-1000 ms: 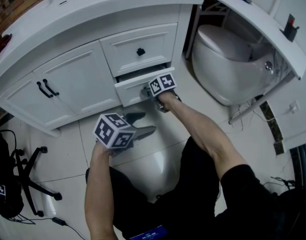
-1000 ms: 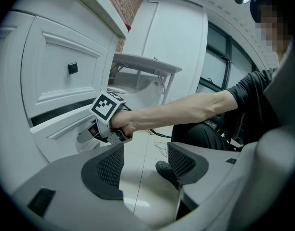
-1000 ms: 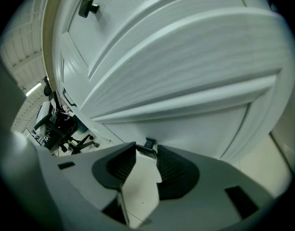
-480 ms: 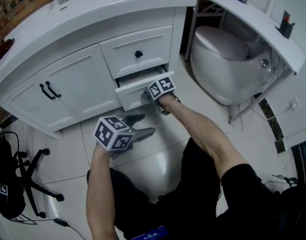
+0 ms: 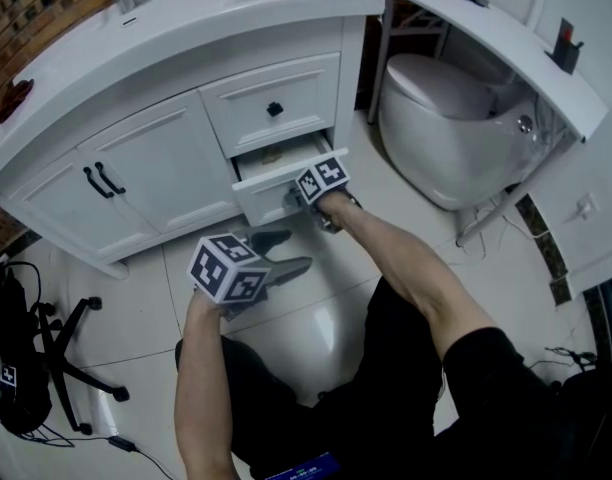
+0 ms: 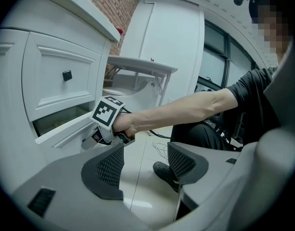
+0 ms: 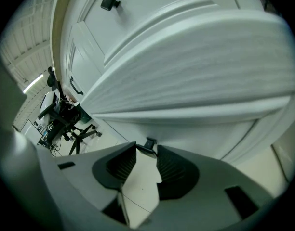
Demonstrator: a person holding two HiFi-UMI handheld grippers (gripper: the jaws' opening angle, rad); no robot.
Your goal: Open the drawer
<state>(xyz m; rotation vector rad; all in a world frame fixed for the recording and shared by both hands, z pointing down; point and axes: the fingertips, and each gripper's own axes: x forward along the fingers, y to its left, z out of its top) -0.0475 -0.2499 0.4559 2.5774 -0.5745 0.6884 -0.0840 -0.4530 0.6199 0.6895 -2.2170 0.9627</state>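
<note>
The lower white drawer [image 5: 271, 190] of the vanity stands partly pulled out, with a dark gap above its front. My right gripper [image 5: 295, 197] is at that front, shut on the small black knob [image 7: 148, 146], which sits pinched between the two ribbed pads. The drawer front [image 7: 195, 61] fills most of the right gripper view. My left gripper [image 5: 286, 251] hangs over the floor tiles below and left of the drawer, open, with nothing between its fingers [image 6: 109, 170]. In the left gripper view the right gripper [image 6: 92, 137] shows at the drawer [image 6: 60, 129].
An upper drawer [image 5: 275, 109] with a black knob is closed above. Two cabinet doors with black handles [image 5: 104, 180] are to the left. A toilet [image 5: 436, 128] stands at the right, and an office chair base [image 5: 56, 348] at the lower left. The person's legs are close below.
The lower drawer has slid out a little further, widening the gap above its front. The right gripper came back with the knob. The left gripper has stayed put.
</note>
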